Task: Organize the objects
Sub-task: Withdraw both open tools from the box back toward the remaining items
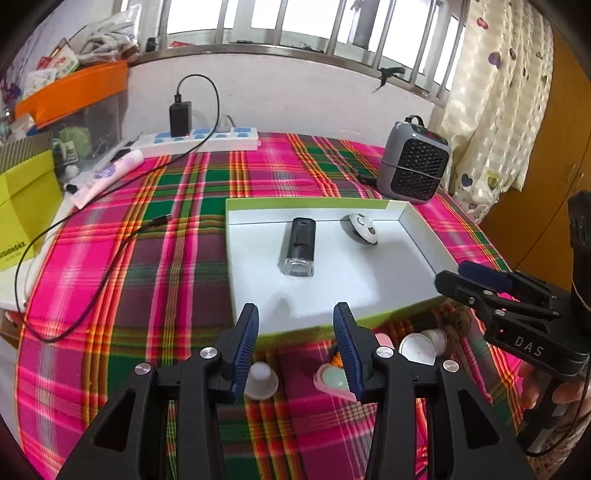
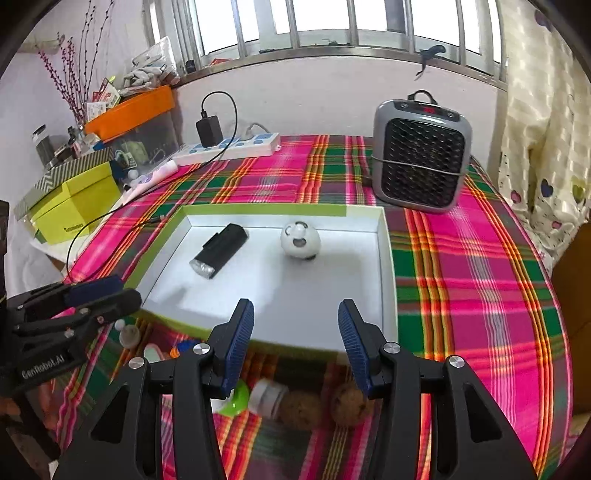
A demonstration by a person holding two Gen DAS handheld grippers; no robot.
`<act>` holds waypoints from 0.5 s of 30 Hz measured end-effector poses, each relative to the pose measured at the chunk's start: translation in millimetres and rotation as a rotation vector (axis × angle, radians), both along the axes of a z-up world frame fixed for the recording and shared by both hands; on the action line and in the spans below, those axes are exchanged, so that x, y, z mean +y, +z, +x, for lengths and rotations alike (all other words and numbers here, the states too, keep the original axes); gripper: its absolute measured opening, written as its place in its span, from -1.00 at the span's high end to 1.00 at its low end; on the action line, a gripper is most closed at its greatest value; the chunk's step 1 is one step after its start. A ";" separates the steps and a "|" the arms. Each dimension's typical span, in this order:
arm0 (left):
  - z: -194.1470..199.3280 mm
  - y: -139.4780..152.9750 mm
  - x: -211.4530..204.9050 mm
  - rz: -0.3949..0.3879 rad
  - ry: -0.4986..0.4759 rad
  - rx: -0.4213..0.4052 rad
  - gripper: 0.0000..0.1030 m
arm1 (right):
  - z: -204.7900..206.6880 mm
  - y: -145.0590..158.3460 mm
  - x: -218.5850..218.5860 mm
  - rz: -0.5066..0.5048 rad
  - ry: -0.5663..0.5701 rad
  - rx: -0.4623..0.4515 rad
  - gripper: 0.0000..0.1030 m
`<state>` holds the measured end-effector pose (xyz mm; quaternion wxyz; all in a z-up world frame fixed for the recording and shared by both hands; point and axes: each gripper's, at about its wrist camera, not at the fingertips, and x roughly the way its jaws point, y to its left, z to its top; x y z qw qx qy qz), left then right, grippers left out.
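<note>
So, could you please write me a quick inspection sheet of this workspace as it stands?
Surface: table under a plaid cloth.
Job's things: tray holds a black torch and a white round toy, apart; small cups, a jar and two brown balls lie on the cloth before it.
Clutter: heater, yellow box, orange bin.
Grippers: left gripper open, empty; right gripper open, empty.
Cables: black lead across the cloth from the charger on the power strip.
Surroundings: barred window, curtain.
</note>
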<state>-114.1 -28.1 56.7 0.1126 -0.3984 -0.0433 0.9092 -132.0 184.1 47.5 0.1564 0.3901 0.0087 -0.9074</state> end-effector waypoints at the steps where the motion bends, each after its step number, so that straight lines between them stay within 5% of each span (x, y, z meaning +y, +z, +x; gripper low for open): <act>1: 3.3 -0.5 -1.7 0.000 0.004 0.002 0.21 | 2.9 0.5 2.0 -0.001 -0.005 0.003 0.05; 15: 36.8 -14.3 -23.3 0.032 0.022 -0.001 0.07 | 45.5 -5.2 24.9 0.017 -0.043 0.038 0.05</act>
